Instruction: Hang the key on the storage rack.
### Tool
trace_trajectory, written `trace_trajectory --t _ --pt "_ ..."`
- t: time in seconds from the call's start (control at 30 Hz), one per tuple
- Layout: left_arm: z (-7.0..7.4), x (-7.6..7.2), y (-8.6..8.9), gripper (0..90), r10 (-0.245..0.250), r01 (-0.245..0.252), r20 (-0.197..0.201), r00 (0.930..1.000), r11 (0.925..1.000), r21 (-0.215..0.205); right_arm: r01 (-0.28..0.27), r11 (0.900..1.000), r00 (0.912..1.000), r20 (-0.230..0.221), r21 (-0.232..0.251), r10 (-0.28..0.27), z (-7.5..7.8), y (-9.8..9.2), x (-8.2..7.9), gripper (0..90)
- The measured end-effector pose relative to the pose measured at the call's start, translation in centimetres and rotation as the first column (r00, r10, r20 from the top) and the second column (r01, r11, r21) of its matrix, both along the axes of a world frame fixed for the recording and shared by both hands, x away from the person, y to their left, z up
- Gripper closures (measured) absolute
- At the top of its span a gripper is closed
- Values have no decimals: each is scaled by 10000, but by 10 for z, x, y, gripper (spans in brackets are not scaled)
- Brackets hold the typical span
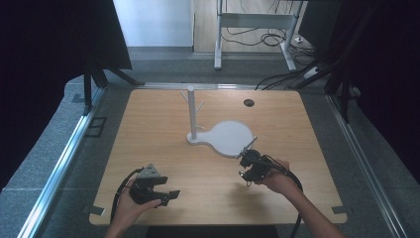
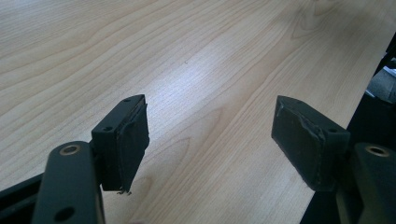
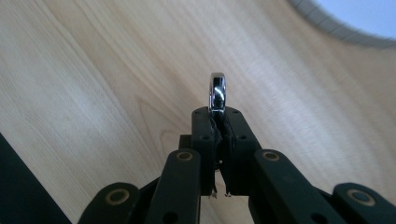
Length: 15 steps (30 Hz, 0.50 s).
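Note:
My right gripper (image 3: 216,114) is shut on a shiny metal piece (image 3: 217,91) that sticks up edge-on from between its pads, like a thin ring or band. In the high view this gripper (image 1: 244,156) sits at the near edge of the white round base plate (image 1: 229,139), and the metal piece (image 1: 250,145) slants over the plate's rim. A white pole with side pegs (image 1: 192,114) rises from the plate's left end. My left gripper (image 1: 167,197) rests near the table's front left, and its jaws (image 2: 210,140) stand open over bare wood with nothing between them.
The wooden table (image 1: 163,148) has a black round hole (image 1: 248,102) at the back right. The white plate's rim (image 3: 359,14) shows at the top right of the right gripper view. The table's edge (image 2: 345,126) runs close beside the left gripper's right jaw. Dark curtains flank both sides.

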<state>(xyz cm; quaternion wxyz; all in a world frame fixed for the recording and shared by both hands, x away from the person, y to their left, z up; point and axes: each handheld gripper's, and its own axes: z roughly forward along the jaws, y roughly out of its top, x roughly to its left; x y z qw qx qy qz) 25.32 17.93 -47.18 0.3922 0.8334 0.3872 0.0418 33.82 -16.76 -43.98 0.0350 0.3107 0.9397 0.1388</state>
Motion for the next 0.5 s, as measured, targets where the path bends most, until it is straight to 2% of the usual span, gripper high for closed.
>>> trace_trajectory --t 0.07,0.1,0.23,0.5 --pt "0 0 0 278 5 -5 -17 10000 10000 14 3 10000 10000 86 43 -3 3 0 1 845" --pt "-1 0 -1 278 21 -20 -25 10000 10000 50 59 9999 9997 249 156 -62 10 -1 4 845" --pt "-1 0 -2 278 -51 51 -19 10000 10000 57 187 9986 9986 482 503 -211 22 -2 11 845" --pt "0 0 -1 278 -16 16 -9 10000 10000 31 162 9949 9979 611 993 -224 37 6 22 845"
